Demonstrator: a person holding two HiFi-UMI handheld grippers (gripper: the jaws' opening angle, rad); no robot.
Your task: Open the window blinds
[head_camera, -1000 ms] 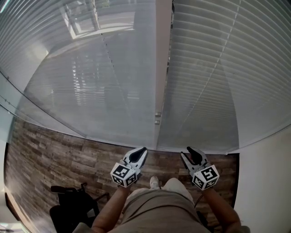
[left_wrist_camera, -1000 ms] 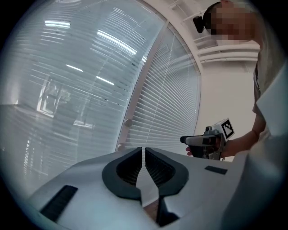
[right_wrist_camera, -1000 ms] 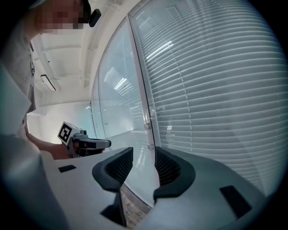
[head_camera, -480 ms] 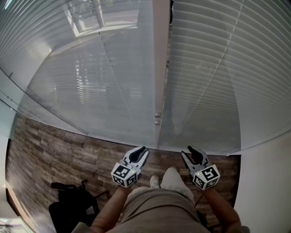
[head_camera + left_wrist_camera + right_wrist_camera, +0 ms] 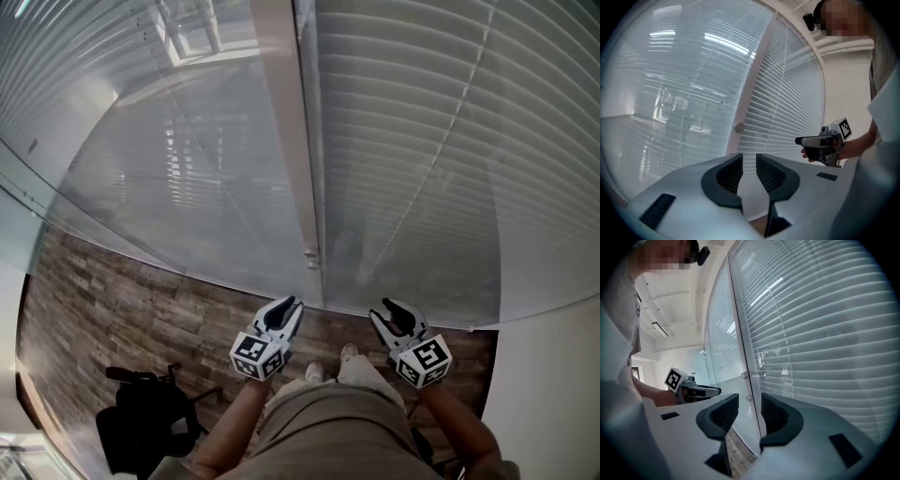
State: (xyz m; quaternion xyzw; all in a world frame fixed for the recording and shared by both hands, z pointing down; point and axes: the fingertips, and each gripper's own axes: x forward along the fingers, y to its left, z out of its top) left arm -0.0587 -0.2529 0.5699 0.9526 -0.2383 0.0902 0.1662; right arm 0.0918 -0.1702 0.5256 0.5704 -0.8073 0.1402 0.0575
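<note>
The blinds (image 5: 422,141) are hanging right in front of the person, made of many long, thin, white slats lying one under another, with thin strings (image 5: 441,159) running down across them. Beside them, smooth shiny glass (image 5: 187,187) is showing pale stripes, and a straight pale post (image 5: 286,141) is standing between the two. The floor (image 5: 103,291) is showing brown wooden planks. The left gripper (image 5: 286,309) and the right gripper (image 5: 389,311) are pointing at the bottom of the blinds, near them but not touching. The left gripper view is showing the left gripper (image 5: 749,164) with its dark ribbed jaws opening a little, with nothing between them, and a round knob (image 5: 738,127) sitting on the post. The right gripper view is showing the right gripper (image 5: 750,408) with its jaws standing apart and holding nothing, and the blinds (image 5: 825,333) curving off to the side. Only the head view is showing the floor well, the tan trousers (image 5: 328,422) and a black thing (image 5: 141,422) in the corner, which is too dark to make out. The tops of the blinds are being cut off in every view.
</note>
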